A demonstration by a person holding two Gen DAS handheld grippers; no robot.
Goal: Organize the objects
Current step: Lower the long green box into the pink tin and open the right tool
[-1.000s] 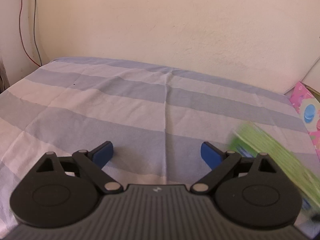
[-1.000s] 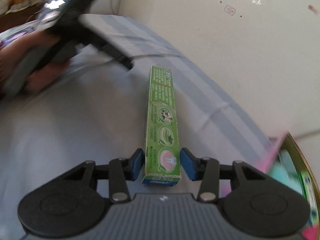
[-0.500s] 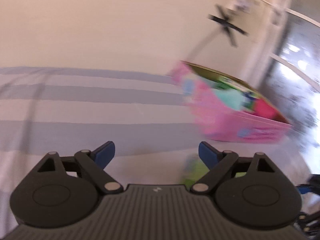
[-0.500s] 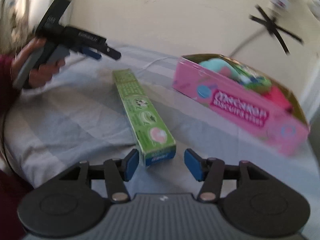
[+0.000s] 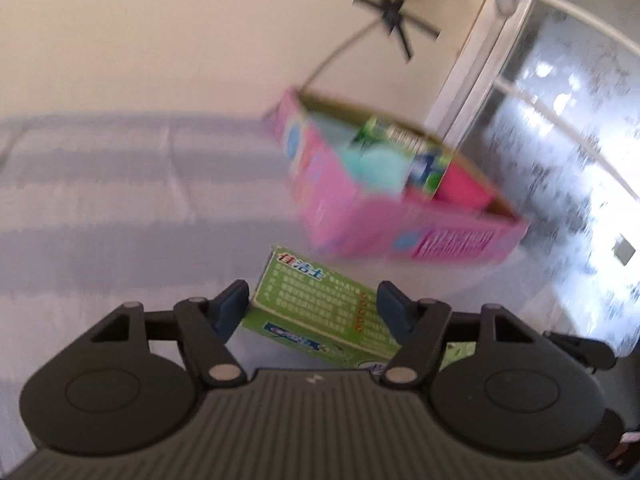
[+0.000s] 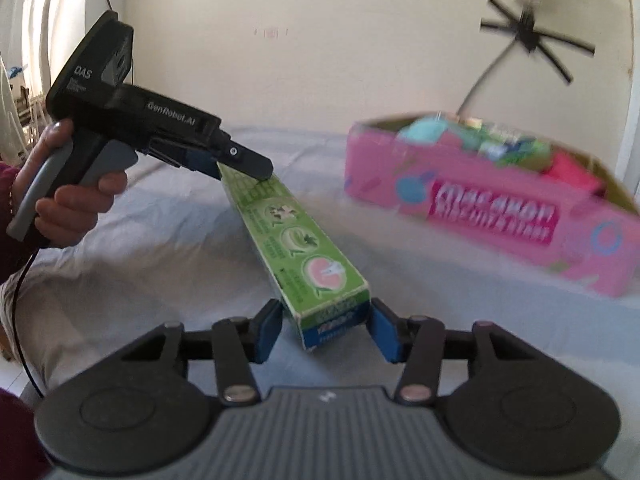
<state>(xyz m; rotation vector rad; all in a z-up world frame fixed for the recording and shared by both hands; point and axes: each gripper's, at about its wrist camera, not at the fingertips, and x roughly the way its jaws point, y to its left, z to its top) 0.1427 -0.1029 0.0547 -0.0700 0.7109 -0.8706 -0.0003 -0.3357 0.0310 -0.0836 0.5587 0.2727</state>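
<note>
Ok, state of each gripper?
Left gripper: closing around green box, not clamped.
Right gripper: closing, same box between fingers, not clamped.

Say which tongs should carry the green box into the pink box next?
Probably right. The right tongs straddle the green box end, closing, facing the pink box. The left tongs, also closing, span its far end without contact.

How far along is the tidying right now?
Done: several items already sit in the pink box. In hand: the green carton lies between both grippers, left gripper at one end, right gripper at the other, both jaws closing, neither pressing yet. Left: lift the carton into the box.
</note>
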